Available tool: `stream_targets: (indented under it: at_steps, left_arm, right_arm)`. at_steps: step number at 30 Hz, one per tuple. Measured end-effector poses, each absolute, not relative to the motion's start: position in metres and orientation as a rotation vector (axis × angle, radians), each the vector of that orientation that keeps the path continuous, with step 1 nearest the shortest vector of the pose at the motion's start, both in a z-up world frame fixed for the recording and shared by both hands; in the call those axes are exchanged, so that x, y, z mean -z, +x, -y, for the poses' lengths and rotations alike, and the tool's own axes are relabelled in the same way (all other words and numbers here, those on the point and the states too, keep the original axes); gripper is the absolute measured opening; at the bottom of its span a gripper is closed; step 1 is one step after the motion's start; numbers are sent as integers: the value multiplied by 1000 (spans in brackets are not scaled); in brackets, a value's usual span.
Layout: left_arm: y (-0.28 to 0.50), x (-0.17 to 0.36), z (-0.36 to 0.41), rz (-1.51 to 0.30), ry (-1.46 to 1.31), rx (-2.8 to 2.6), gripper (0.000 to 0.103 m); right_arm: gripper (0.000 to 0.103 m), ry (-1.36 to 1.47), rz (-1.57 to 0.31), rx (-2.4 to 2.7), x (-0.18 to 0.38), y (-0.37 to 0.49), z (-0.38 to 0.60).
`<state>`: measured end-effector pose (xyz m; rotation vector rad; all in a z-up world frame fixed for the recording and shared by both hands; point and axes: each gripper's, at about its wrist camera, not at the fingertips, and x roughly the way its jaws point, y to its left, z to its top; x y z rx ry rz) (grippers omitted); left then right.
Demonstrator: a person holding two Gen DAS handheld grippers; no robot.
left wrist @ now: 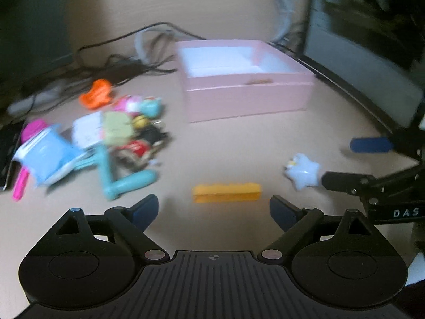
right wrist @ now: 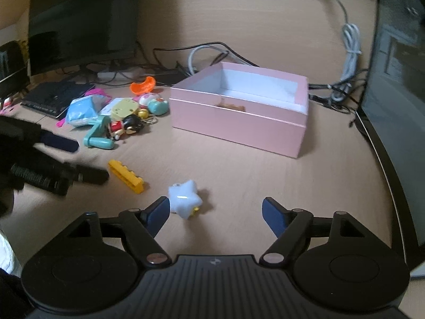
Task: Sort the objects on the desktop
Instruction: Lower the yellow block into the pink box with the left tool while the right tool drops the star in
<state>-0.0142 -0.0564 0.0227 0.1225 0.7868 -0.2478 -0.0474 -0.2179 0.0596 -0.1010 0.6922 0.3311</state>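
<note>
A yellow toy brick (left wrist: 226, 192) lies on the desk just ahead of my open left gripper (left wrist: 213, 212); it also shows in the right wrist view (right wrist: 126, 176). A white star toy (right wrist: 185, 198) lies on the desk just ahead of the left finger of my open right gripper (right wrist: 215, 214); it also shows in the left wrist view (left wrist: 302, 174). An open pink box (left wrist: 245, 79) (right wrist: 239, 109) stands behind them. A pile of small toys (left wrist: 106, 135) (right wrist: 119, 111) lies to the left.
Tangled cables (right wrist: 212, 53) lie behind the box. A dark monitor (right wrist: 82, 21) and keyboard (right wrist: 55, 98) stand at the far left. Another dark screen (right wrist: 395, 66) borders the desk on the right. My right gripper shows in the left wrist view (left wrist: 342, 162).
</note>
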Motion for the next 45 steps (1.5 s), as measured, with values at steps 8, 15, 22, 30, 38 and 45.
stream_targets:
  at_steps: [8,15,22,30,38,45]
  left_arm:
    - [7,-10,73,-806,118,202,68]
    - [-11,-23,58,-818,108,211,68]
    - [-11,-56,32,-808,26,219,68]
    - [48,-128,53,-602,43,343,68]
    - [130,-138,84,-574,61,401,90]
    - [108,-120,41,-552,103,264,96]
  right_arm:
    - [77,-122,-694,-336,-60,-52,220]
    - [67,-193,-693,-486,-58,-36,193]
    - [33,-214,-772,-556,-68,-12,189]
    - [33,-101,-513,-480,-178,28,229]
    - [36,27,-461,-366,-185,103,236]
    - [49,53,-424,-289,-181,102,248]
